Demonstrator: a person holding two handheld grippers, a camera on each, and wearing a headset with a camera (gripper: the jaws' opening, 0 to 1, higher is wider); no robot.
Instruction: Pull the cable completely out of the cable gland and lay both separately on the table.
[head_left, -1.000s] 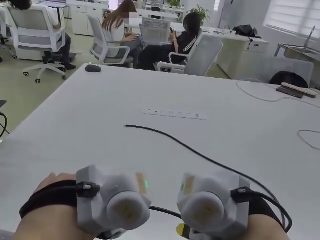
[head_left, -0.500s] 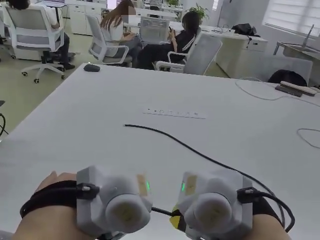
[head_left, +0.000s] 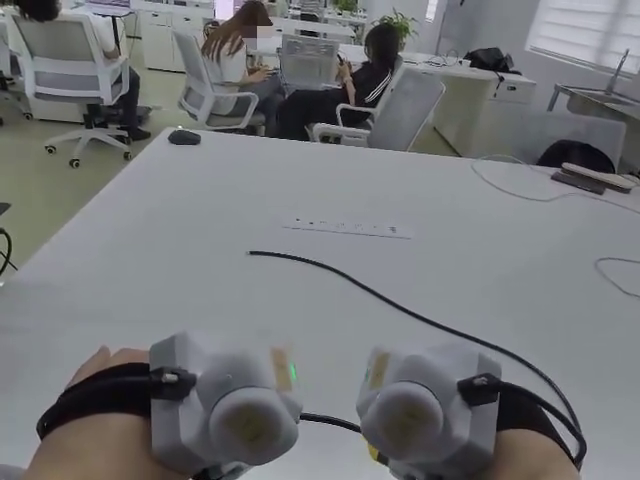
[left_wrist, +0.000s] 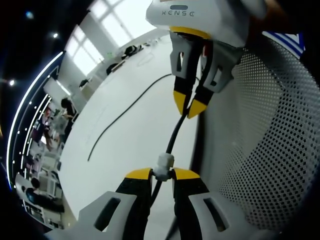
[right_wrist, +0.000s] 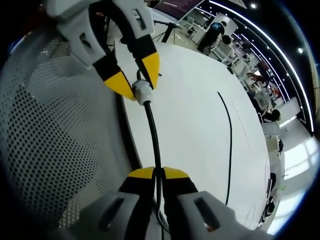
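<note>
The pulling-out step is in hand. The white cable gland is sitting threaded on the black cable, so nothing is separated yet.

The left tongs are gripping the gland, with their yellow tips pressing it from both sides. The right tongs are clamping on the cable itself, near the gland, and a short straight stretch of cable is running between the two. Both are hovering at the near edge of the desk. The rest of the cable is looping round on the right and trailing across the desk toward the far left.

Next, I judge, the hands are going to need to draw apart along the cable's line, with the gland held fixed. That should slip the short end back through it. How much cable is lying beyond the gland on the left side, I cannot tell, so a regrip may be needed.
</note>
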